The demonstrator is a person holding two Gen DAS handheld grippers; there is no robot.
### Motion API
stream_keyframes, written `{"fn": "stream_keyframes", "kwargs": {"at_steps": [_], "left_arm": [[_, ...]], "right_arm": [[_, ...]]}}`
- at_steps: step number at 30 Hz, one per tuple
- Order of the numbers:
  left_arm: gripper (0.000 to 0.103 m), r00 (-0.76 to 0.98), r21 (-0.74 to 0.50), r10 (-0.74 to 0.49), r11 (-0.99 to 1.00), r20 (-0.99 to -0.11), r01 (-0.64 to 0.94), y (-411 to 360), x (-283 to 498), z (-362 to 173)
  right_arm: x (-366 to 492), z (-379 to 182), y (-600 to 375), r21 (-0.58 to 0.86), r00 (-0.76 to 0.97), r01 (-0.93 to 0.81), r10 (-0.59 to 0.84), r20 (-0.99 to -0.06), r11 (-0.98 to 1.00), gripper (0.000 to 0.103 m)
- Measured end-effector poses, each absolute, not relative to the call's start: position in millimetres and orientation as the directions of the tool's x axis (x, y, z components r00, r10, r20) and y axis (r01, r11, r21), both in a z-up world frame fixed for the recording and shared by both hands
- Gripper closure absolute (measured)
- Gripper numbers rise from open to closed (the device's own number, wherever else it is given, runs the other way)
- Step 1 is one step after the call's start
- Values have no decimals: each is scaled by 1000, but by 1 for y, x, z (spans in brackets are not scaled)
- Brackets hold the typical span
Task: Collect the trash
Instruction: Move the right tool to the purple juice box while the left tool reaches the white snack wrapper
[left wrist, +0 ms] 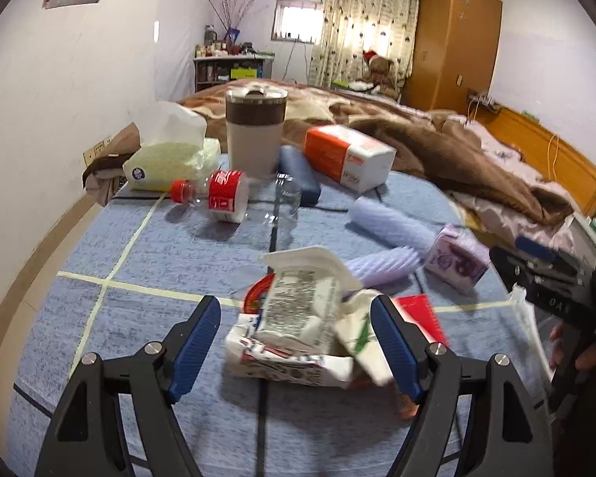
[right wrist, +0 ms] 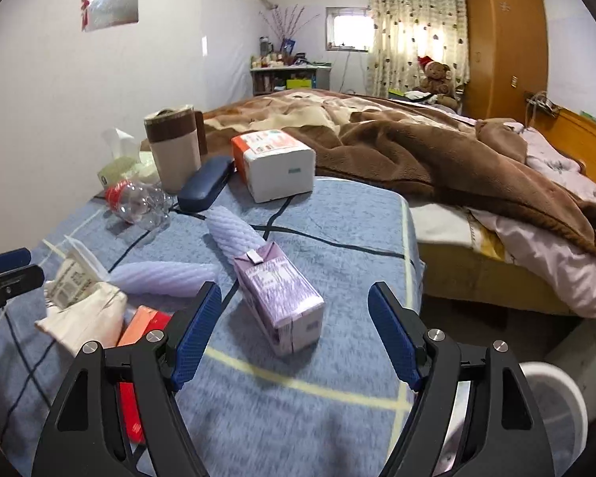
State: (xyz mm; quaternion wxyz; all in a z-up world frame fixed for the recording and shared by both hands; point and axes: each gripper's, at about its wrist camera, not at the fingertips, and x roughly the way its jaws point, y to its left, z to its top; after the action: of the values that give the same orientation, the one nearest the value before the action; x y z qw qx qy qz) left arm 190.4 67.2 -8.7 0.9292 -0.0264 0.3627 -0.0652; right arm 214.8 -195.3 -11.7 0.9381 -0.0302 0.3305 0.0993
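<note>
Left wrist view: left hand-held gripper (left wrist: 296,342), jaws wide, straddles a crumpled wrapper (left wrist: 298,322) on the worktop (left wrist: 139,318); right hand-held gripper (right wrist: 294,334) gapes near a purple carton (right wrist: 282,298).

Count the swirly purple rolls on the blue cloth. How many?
2. One swirly purple roll lies mid-table, its end behind the purple carton. The other roll lies nearer, beside the crumpled white wrapper. More could hide under the clutter.

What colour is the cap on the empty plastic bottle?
Red; the bottle cap shows best in the left wrist view.
</note>
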Motion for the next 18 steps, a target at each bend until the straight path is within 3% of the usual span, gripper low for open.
{"fn": "stream_keyframes", "kwargs": {"at_steps": [18], "left_arm": [[23,650,-49,-135,988,-748,149,61,232,-37]], "right_arm": [[259,-33,-177,-27,683,-266,169,-711,963,25]]}}
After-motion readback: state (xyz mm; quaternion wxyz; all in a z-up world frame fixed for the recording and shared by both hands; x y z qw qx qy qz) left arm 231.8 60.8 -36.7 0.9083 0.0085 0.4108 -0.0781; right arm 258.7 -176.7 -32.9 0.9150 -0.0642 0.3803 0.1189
